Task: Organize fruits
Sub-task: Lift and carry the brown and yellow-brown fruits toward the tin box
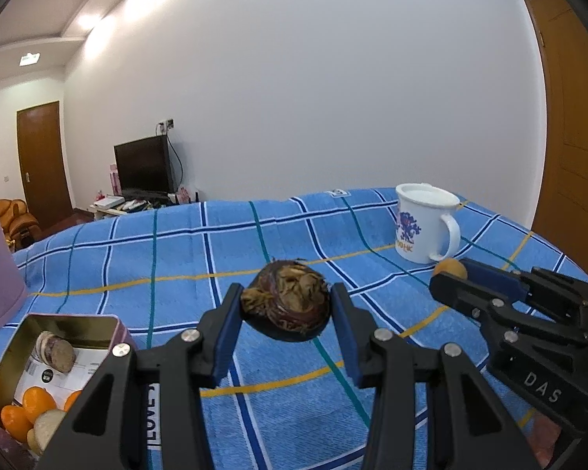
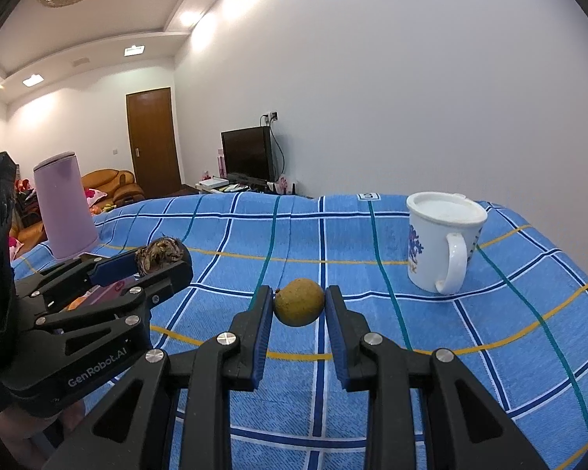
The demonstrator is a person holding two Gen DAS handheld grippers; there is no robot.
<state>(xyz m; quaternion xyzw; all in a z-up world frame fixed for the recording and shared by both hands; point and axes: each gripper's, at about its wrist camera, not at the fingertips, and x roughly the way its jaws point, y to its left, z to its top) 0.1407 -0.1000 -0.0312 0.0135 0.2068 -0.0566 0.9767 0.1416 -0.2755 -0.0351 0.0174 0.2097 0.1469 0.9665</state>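
Blue plaid cloth (image 1: 278, 231) covers the table. Pink tumbler (image 2: 66, 205) stands far left; only the right wrist view shows it whole. White mug (image 2: 443, 241) sits far right w/ handle toward cameras. Open tin (image 1: 8, 364), seen only in left wrist view, holds oranges (image 1: 38, 403) & pale round fruits. Left gripper (image 1: 288, 315) is clamped on a dark brown husky fruit (image 1: 288, 299), lifted over the cloth. Right gripper (image 2: 298, 305) pinches a small yellow-brown fruit (image 2: 298, 302), jaws narrow
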